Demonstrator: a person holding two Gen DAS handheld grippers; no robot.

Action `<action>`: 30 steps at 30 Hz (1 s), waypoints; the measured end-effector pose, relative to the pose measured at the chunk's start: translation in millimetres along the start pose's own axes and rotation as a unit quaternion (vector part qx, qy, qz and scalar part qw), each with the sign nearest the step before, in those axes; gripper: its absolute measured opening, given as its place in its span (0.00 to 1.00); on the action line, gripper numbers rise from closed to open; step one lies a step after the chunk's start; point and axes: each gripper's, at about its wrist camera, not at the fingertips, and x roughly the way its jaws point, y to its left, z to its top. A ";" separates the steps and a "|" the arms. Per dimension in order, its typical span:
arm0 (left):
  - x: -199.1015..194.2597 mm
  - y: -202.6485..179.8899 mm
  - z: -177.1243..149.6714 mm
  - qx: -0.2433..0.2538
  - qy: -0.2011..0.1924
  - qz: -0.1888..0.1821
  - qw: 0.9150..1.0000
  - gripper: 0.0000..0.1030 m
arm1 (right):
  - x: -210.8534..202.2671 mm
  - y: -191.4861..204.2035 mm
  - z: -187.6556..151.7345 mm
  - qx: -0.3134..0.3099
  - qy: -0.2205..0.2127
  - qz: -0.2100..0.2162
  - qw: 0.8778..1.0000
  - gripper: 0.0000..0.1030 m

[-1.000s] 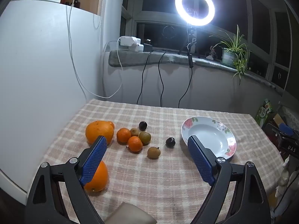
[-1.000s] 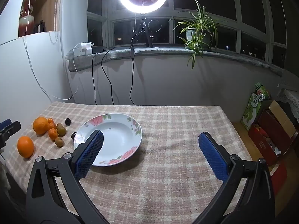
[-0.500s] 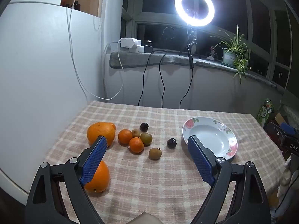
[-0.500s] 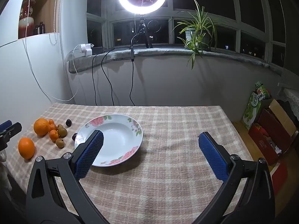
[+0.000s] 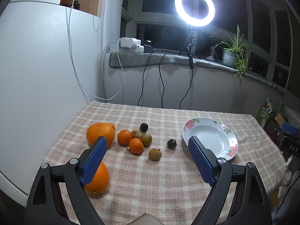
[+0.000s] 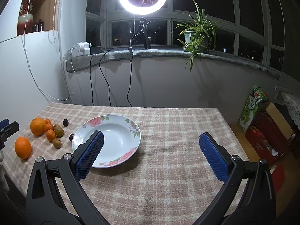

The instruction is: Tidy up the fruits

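Between the left gripper's point(image 5: 148, 157) wide-open jaws lies the loose cluster of fruit: small oranges point(image 5: 136, 145), brown kiwis point(image 5: 155, 154) and two dark plums point(image 5: 171, 143), all on the checked tablecloth point(image 5: 150, 183). Over the last second this view has drifted only slightly, the fruit sitting a little farther ahead; nothing has been lifted. One orange point(image 5: 98, 180) sits under the near jaw pad, the biggest orange point(image 5: 100, 133) just beyond it. The right gripper point(image 6: 150, 155) also stands open and empty, with the flowered plate point(image 6: 131, 125) at its left jaw. The sorting appears not yet begun.
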 end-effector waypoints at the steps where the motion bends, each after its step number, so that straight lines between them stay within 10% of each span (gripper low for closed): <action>1: -0.3 0.0 0.2 0.000 -0.001 0.000 1.000 0.86 | -0.3 -1.0 0.8 0.000 0.000 0.000 1.000 1.00; 30: 1.7 1.6 -1.2 -0.003 -0.002 0.001 1.000 0.86 | 0.0 -4.4 1.0 0.008 -0.001 -0.006 1.000 1.00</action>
